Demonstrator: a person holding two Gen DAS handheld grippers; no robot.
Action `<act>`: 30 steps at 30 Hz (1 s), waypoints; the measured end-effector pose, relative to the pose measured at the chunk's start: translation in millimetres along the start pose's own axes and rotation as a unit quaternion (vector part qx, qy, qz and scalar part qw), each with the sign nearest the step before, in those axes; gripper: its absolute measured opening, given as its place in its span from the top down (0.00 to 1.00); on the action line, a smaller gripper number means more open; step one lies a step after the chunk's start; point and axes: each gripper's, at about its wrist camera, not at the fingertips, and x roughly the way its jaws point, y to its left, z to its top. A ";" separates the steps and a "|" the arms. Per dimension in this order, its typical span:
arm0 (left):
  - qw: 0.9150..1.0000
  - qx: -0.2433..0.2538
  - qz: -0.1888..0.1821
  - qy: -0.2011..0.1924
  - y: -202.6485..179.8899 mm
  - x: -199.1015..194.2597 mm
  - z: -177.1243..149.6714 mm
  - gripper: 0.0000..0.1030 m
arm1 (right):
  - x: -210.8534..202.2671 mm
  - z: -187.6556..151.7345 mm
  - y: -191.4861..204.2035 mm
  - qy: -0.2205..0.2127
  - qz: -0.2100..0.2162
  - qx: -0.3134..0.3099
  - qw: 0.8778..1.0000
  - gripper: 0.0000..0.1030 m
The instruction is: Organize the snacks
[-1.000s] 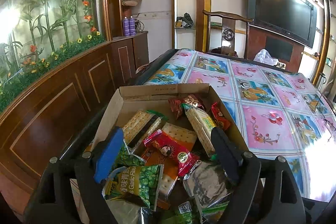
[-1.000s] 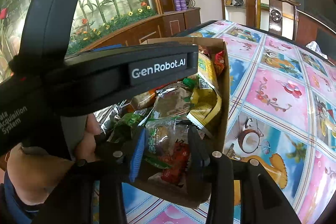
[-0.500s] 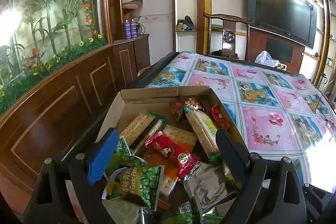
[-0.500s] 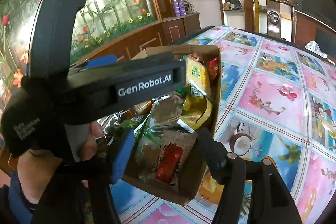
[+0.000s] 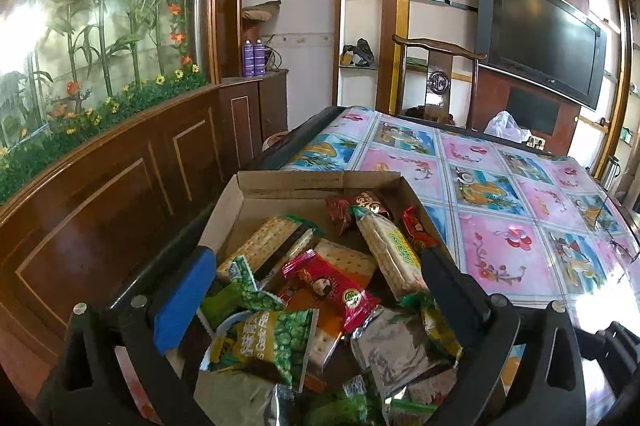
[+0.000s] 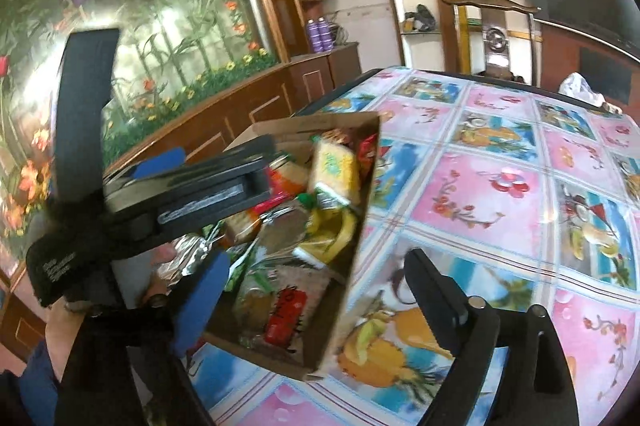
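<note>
Here the left gripper point(image 5: 316, 290) hangs over a cardboard box point(image 5: 320, 182) of snacks, its fingers spread wide after just opening further, the blue-padded finger point(image 5: 182, 302) near the box's left wall and the black one at its right wall; packets lie under the gap, but neither pad presses on any of them. Just ahead of that gripper lie a red packet point(image 5: 336, 286) with a face printed on it, a long cracker pack point(image 5: 390, 250) slanting toward the black finger, and a second cracker pack point(image 5: 268, 246) on the padded finger's side; closer in, a green pea bag point(image 5: 268, 342) and a silvery wrapper point(image 5: 396, 350) overlap. At the box's far end sit small red sweets point(image 5: 360, 204). The right gripper point(image 6: 316, 290) has also just been opening and now stands apart, its blue-padded finger point(image 6: 200, 298) over the box's near left part and its black finger out over the bench point(image 6: 500, 186), so the box's near right corner sits between them, untouched. Ahead of it, inside the box, a red-labelled packet point(image 6: 286, 314) lies near the corner and a yellow pack point(image 6: 332, 166) stands further off. The left gripper's body point(image 6: 192, 194) crosses the view to its left, with the person's hand point(image 6: 60, 318) below it. The box rests at the bench's left edge on a pink-and-blue patterned cloth.
</note>
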 end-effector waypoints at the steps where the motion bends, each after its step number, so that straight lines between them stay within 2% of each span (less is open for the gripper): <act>1: 1.000 0.001 0.003 0.003 -3.2 -4.4 -5.7 0.00 | -3.0 0.7 -4.4 -0.003 -0.001 0.009 1.000 0.09; 6: 1.000 0.012 0.003 0.004 -2.1 -29.3 -21.0 0.00 | -10.3 3.6 -16.0 -0.002 -0.004 0.031 0.999 0.06; 11: 1.000 -0.005 -0.009 0.010 14.2 -56.7 -35.1 0.00 | -18.9 0.8 -25.5 0.002 -0.004 0.056 0.998 0.05; 14: 1.000 0.002 -0.002 0.020 18.2 -67.4 -44.1 0.00 | -24.7 -2.6 -27.9 0.007 -0.006 0.059 0.998 0.05; 22: 0.997 0.055 0.054 -0.004 9.1 -94.3 -63.2 0.00 | -41.9 -18.9 -16.4 0.009 -0.020 0.031 0.999 0.05; 30: 0.999 0.020 0.047 0.009 21.8 -90.9 -84.9 0.00 | -55.7 -30.5 -6.5 -0.007 -0.047 -0.007 0.999 0.05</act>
